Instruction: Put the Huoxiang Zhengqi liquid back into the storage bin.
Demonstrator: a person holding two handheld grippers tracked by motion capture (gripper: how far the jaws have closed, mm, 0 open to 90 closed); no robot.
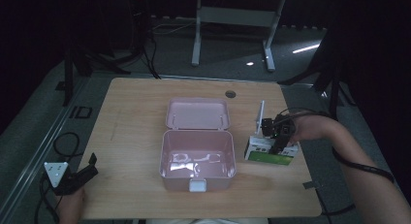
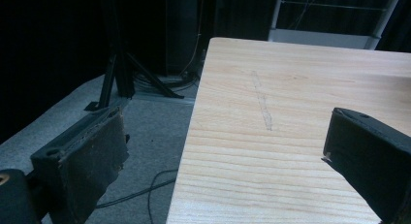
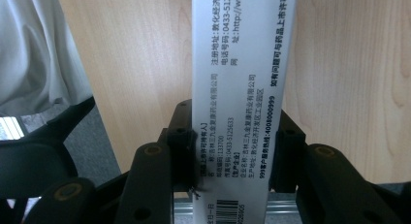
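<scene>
- The right gripper point(image 1: 277, 136) is clamping the white-and-green cardboard medicine box point(image 1: 269, 153) across its narrow sides, on the wooden table point(image 1: 135, 103) just right of the open pink plastic lunch box point(image 1: 197, 162).
- The thin carton could be crushing or twisting free, judging by that slim hold.
- The left gripper point(image 1: 80, 175) is idling with jaws apart at the table's corner, so nothing is steadying the lunch box if bumped.

The left claw point(image 2: 228, 156) hangs wide open over the wooden surface point(image 2: 291, 112). One jaw overhangs the grey floor point(image 2: 145, 132), where a cable point(image 2: 145, 190) trails.

Light wooden table point(image 1: 135, 112), open pink lidded box point(image 1: 197, 158) at centre, green-and-white carton point(image 1: 269, 153) right of it.
</scene>
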